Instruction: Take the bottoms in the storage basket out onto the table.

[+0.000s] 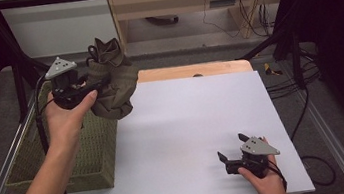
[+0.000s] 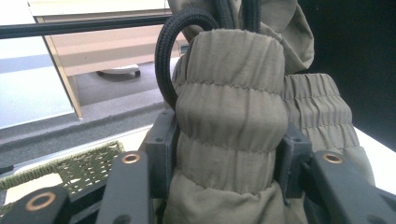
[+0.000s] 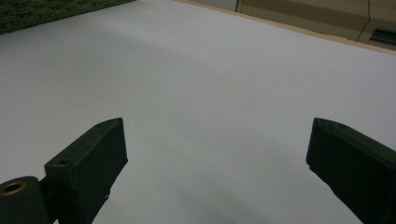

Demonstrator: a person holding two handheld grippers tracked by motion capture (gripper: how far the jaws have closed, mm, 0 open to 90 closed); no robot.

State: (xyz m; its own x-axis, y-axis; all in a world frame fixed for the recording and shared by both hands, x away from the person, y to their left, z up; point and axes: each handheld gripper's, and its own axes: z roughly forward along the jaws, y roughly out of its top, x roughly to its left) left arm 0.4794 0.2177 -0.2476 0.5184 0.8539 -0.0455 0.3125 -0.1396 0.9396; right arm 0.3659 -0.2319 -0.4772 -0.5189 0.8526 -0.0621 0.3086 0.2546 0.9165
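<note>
Both grippers black, two blocky jaws each. Left gripper [image 1: 89,87] and right gripper [image 1: 225,160] each carry a grey three-cornered plate with small holes. Brass-ringed screw holes on the jaw arms. Black cable trails from left; right's looks looped at wrist. Forearms bare, no sleeves.

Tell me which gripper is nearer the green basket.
Left. The left gripper hangs above the basket at the table's left edge, clamped on olive trousers. The right gripper rests open on the white sheet, well to the basket's right.
</note>
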